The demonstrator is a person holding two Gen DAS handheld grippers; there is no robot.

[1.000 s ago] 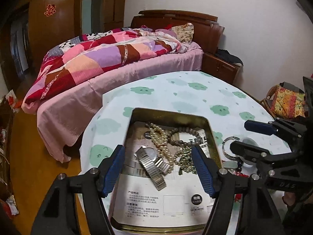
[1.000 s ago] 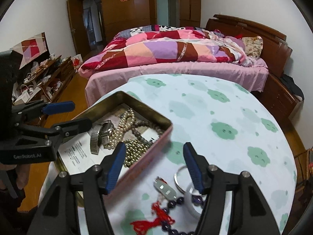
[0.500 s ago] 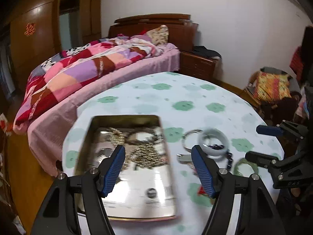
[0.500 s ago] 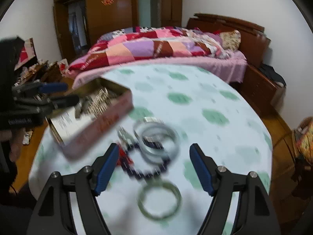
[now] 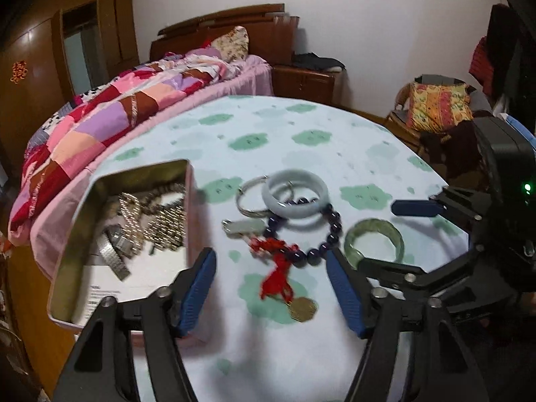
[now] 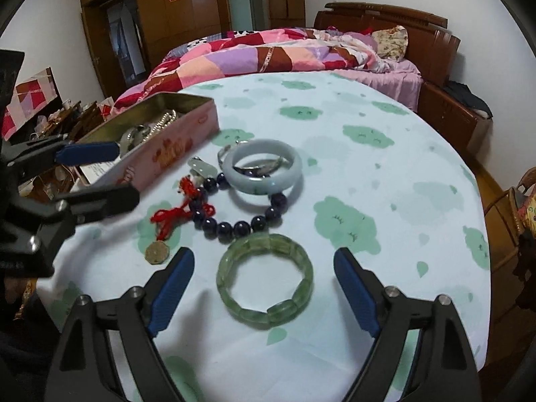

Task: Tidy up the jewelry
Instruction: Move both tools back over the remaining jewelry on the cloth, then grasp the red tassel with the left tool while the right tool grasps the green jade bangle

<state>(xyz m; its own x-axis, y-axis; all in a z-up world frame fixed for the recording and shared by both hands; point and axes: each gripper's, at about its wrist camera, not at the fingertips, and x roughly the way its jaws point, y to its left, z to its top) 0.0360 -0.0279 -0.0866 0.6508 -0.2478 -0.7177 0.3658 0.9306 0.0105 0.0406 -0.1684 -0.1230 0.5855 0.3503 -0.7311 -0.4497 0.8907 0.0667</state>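
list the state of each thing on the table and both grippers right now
tin: open, no lid on it, watch and bead strands inside
green bracelet: flat on the cloth, between the right gripper's open fingers, not gripped
pale bangle: resting on the silver ring and dark bead bracelet
dark bead bracelet: on the cloth, red tassel attached
left gripper: open, empty
right gripper: open, empty
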